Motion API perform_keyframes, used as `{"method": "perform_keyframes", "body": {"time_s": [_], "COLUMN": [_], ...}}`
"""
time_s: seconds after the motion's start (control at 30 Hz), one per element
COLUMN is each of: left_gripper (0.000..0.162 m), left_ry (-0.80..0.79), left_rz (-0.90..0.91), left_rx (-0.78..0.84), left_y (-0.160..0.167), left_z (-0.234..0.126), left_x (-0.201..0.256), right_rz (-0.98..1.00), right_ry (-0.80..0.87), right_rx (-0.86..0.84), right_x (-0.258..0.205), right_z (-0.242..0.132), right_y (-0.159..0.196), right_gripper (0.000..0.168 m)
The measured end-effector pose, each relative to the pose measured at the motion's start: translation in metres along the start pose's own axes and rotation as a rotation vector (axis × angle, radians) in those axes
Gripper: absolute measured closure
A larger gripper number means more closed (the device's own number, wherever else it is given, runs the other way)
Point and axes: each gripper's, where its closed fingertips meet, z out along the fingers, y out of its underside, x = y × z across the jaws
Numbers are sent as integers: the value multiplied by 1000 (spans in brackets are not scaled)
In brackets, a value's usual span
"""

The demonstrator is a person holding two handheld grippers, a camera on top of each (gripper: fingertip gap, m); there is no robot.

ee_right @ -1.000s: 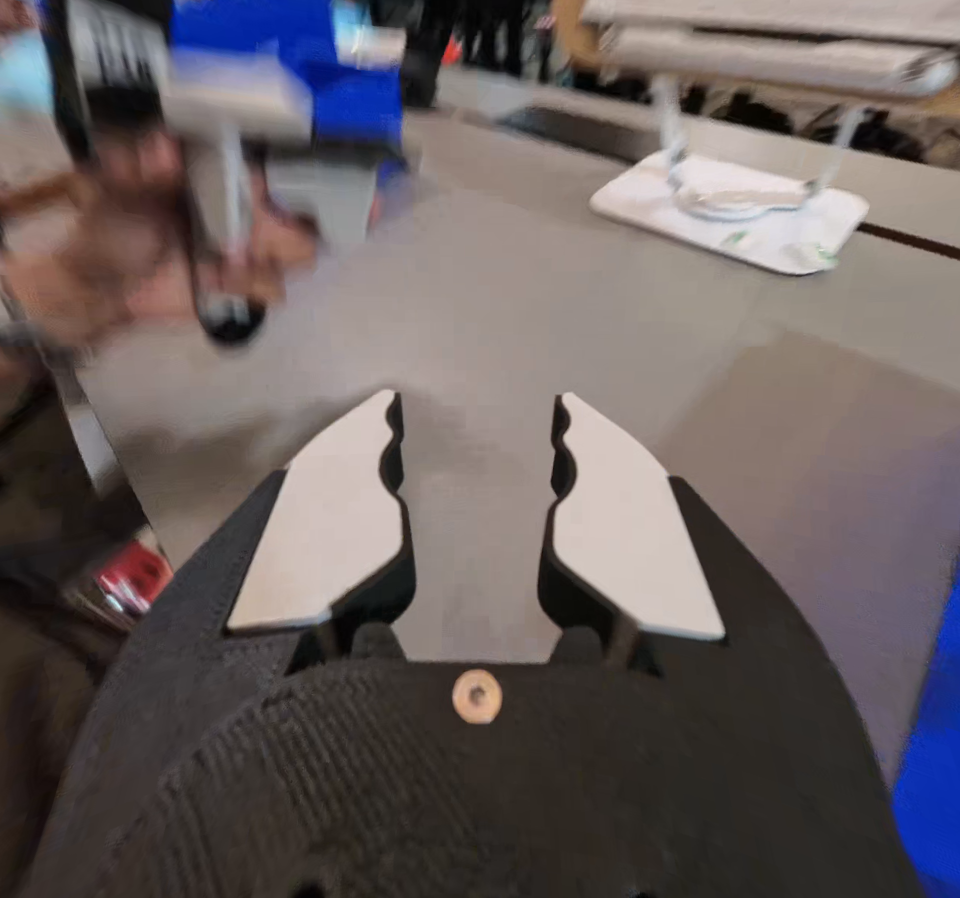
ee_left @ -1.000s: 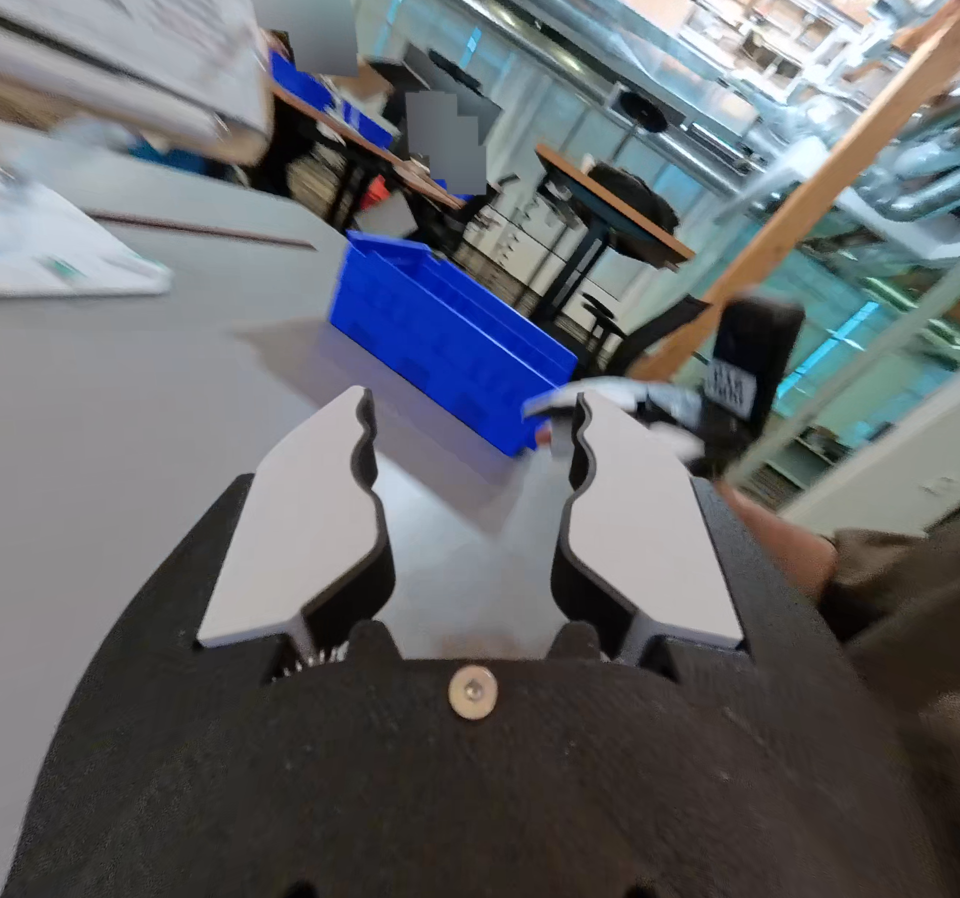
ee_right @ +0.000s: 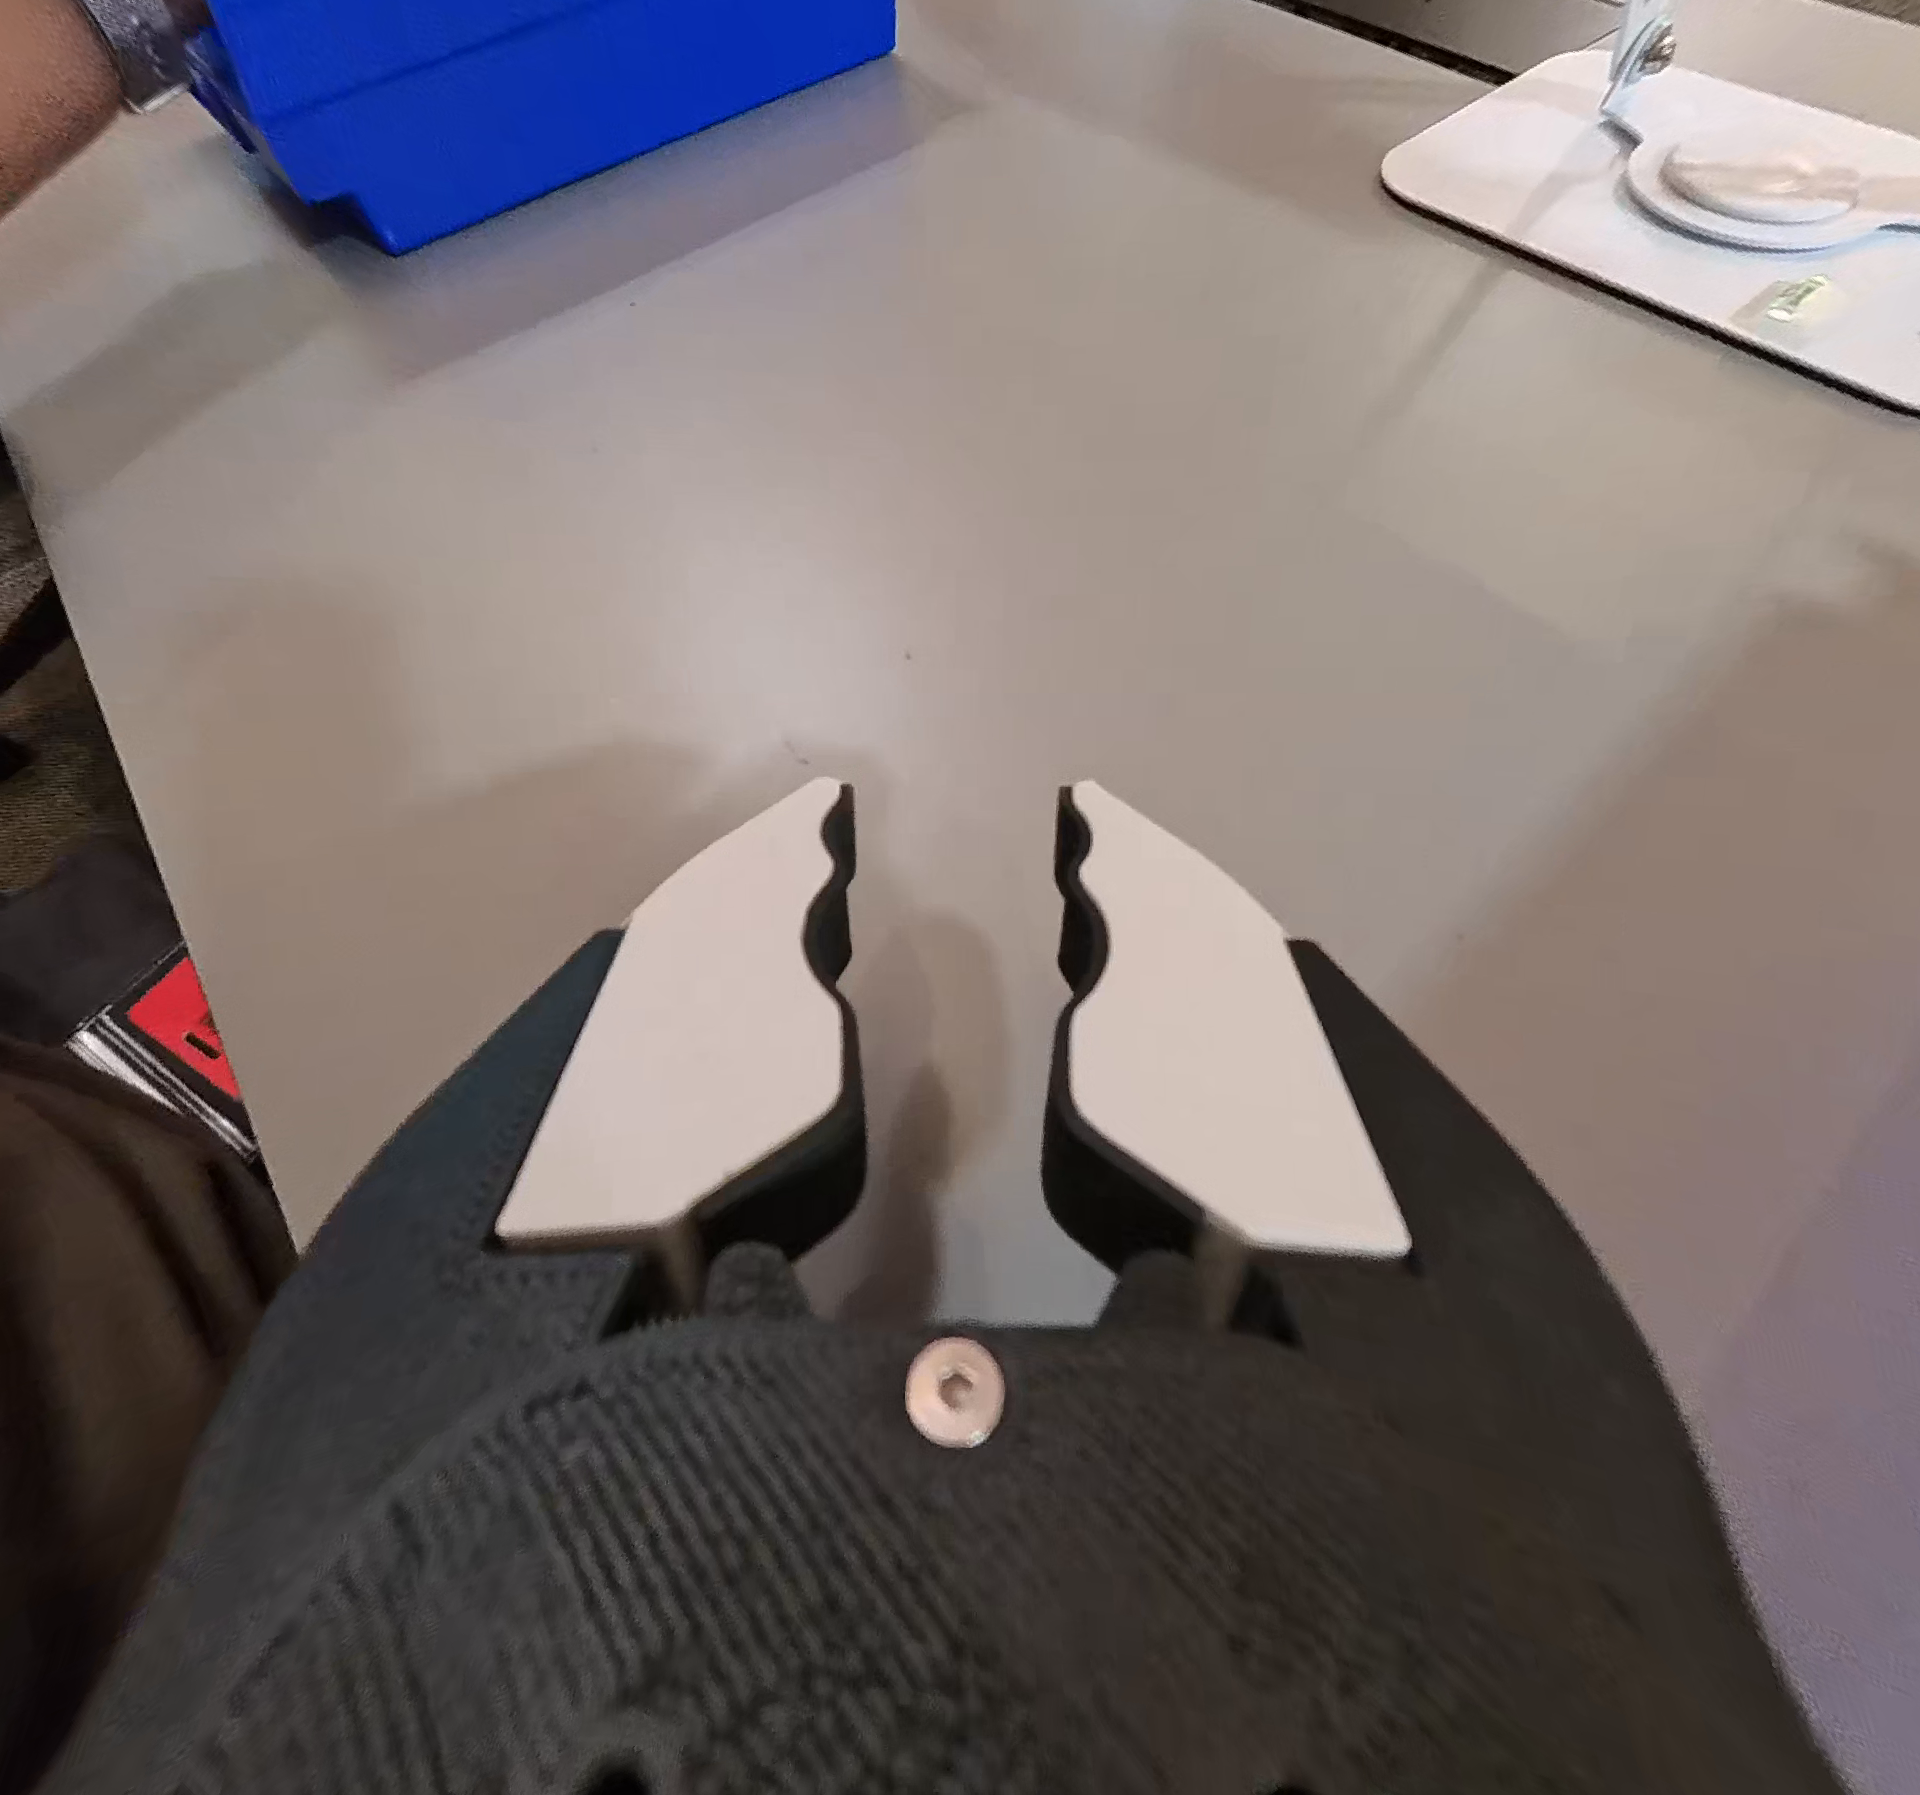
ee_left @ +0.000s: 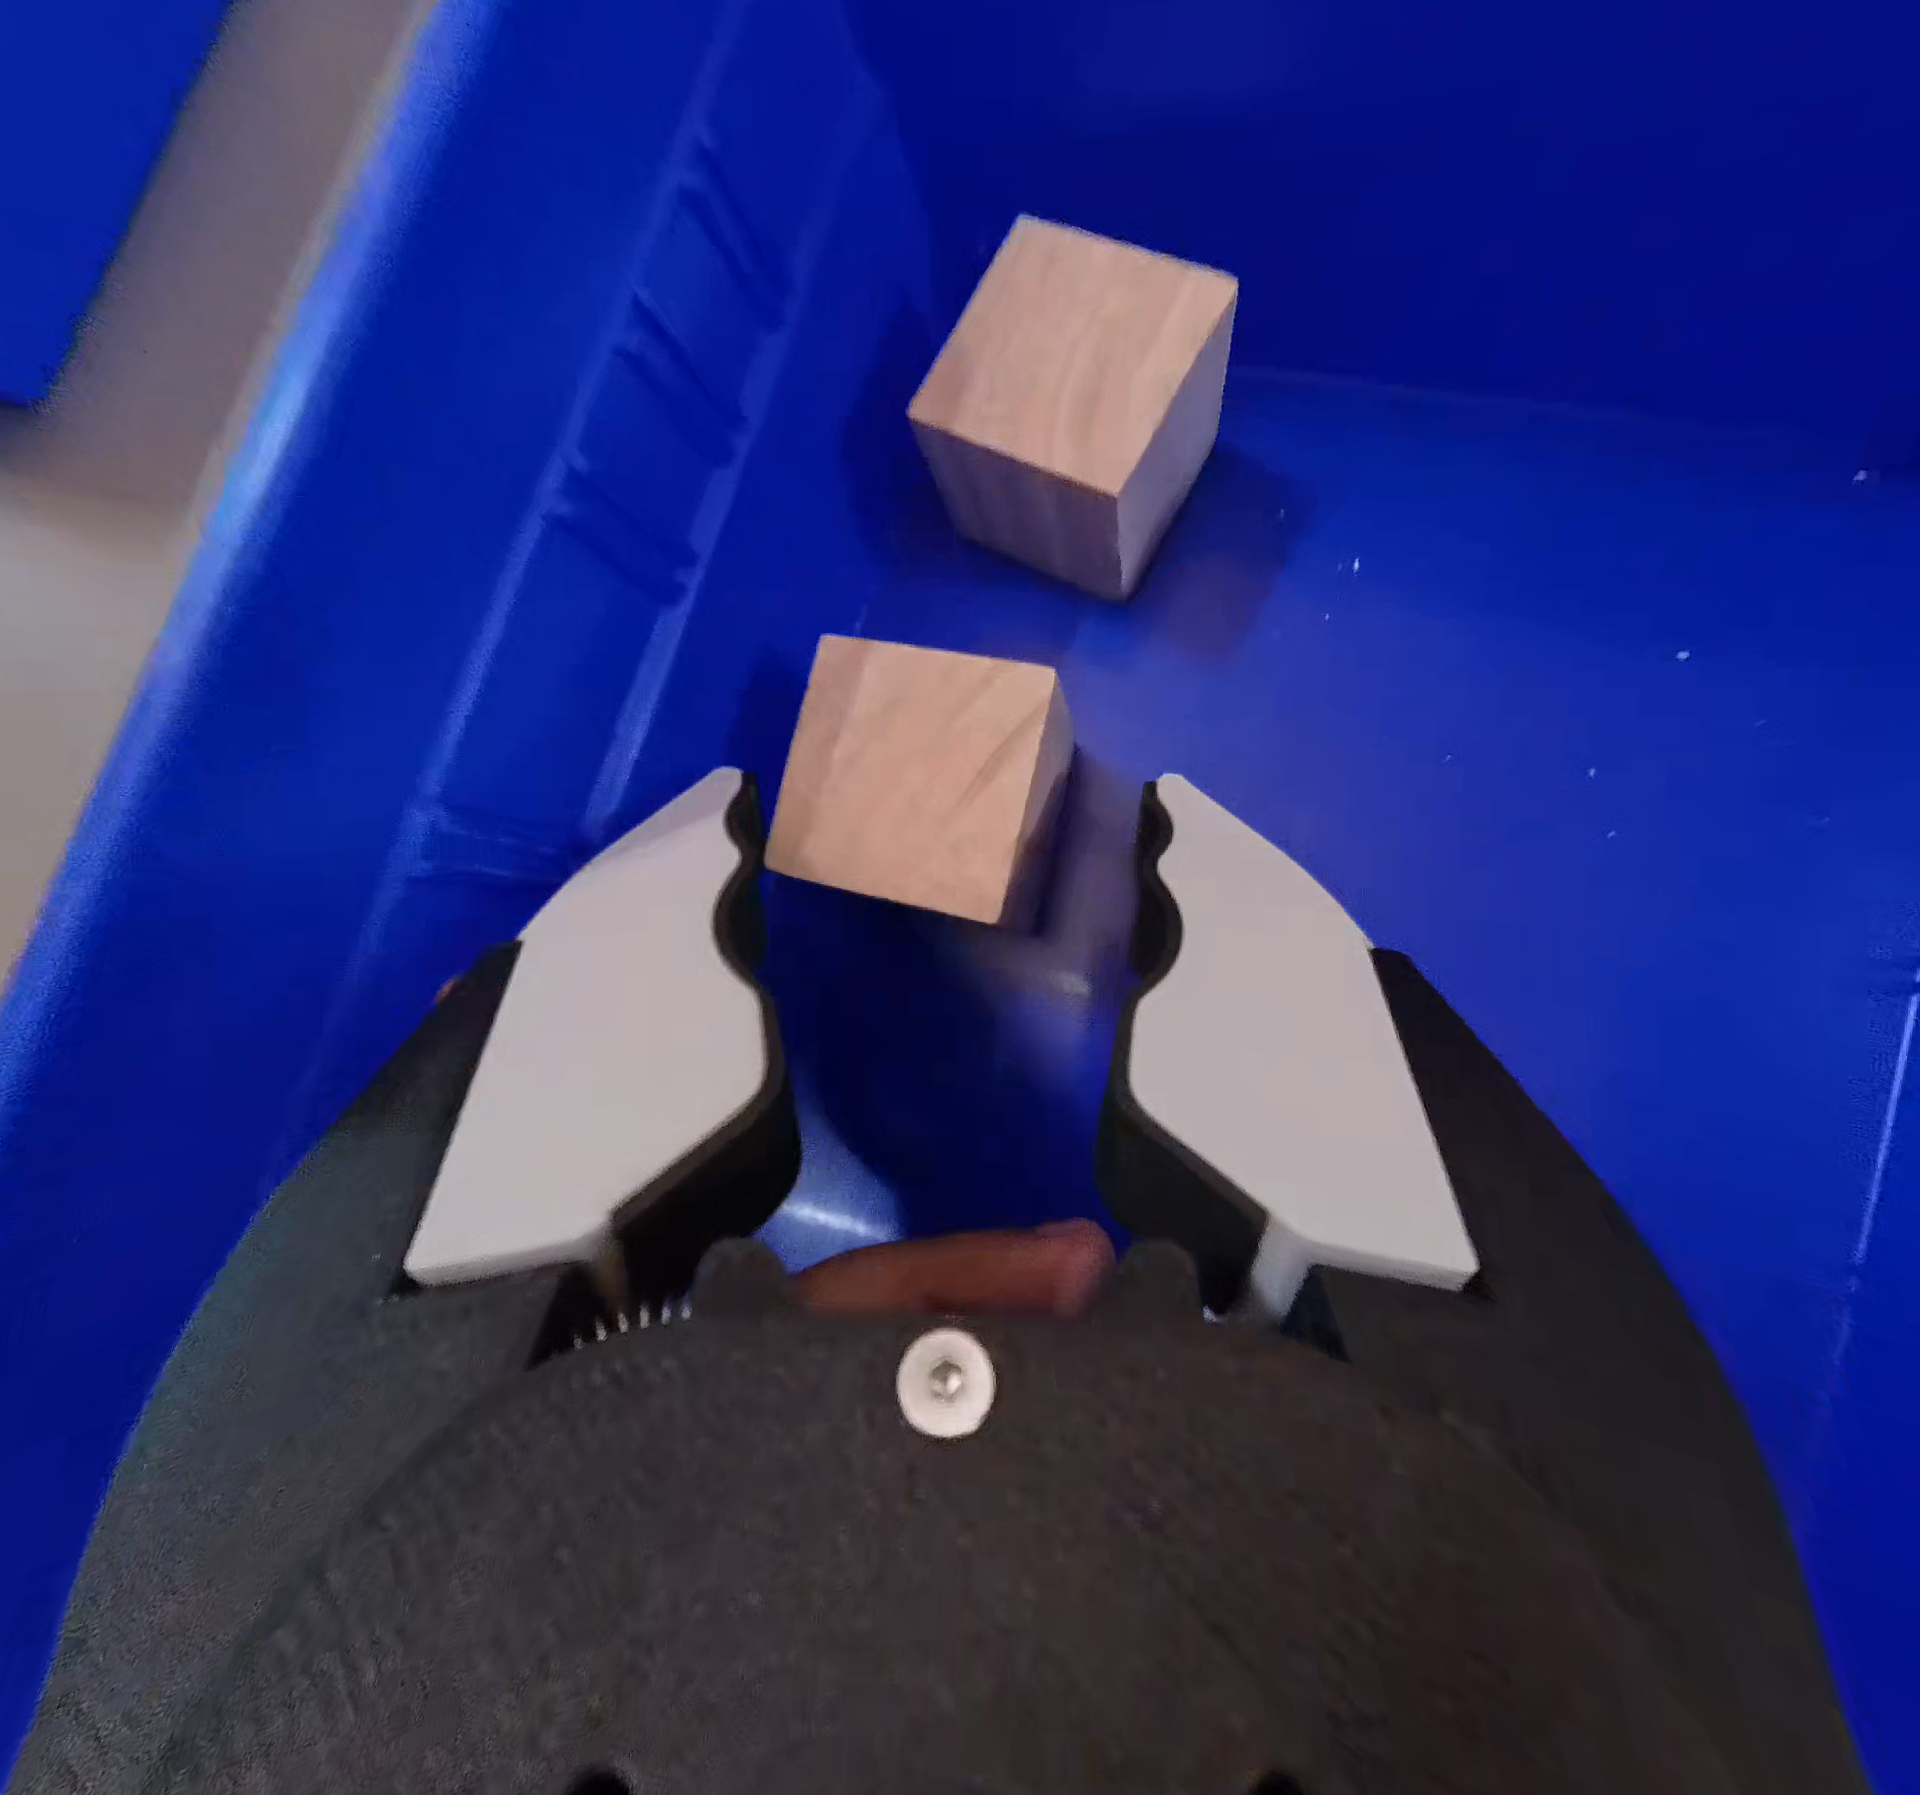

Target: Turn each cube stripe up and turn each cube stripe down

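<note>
Wooden cubes sit inside the blue bin (ee_left: 436, 498); the left tongs (ee_left: 940, 846) gape around the near cube (ee_left: 914, 779) (no stripe showing), poised to grip. Right tongs (ee_right: 954, 836) wait open, empty, over the surface (ee_right: 1039, 498).

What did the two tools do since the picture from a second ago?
The left tool went from above the gray table, outside the blue bin, down into it. It now points at the nearer wooden cube, with a second cube behind. It has not gripped either. The right tool stayed over the table, open and empty, and steadied.
</note>
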Motion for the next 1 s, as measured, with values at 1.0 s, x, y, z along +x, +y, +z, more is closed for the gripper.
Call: {"method": "perform_keyframes", "body": {"time_s": [1.0], "left_gripper": [117], "left_ry": [2117], "left_rz": [-808], "left_rx": [-275], "left_y": [13], "left_z": [-393], "left_x": [376], "right_rz": [-339], "right_ry": [254], "right_rx": [532], "right_x": [6], "right_z": [-85], "right_y": [-82], "right_gripper": [102]}}
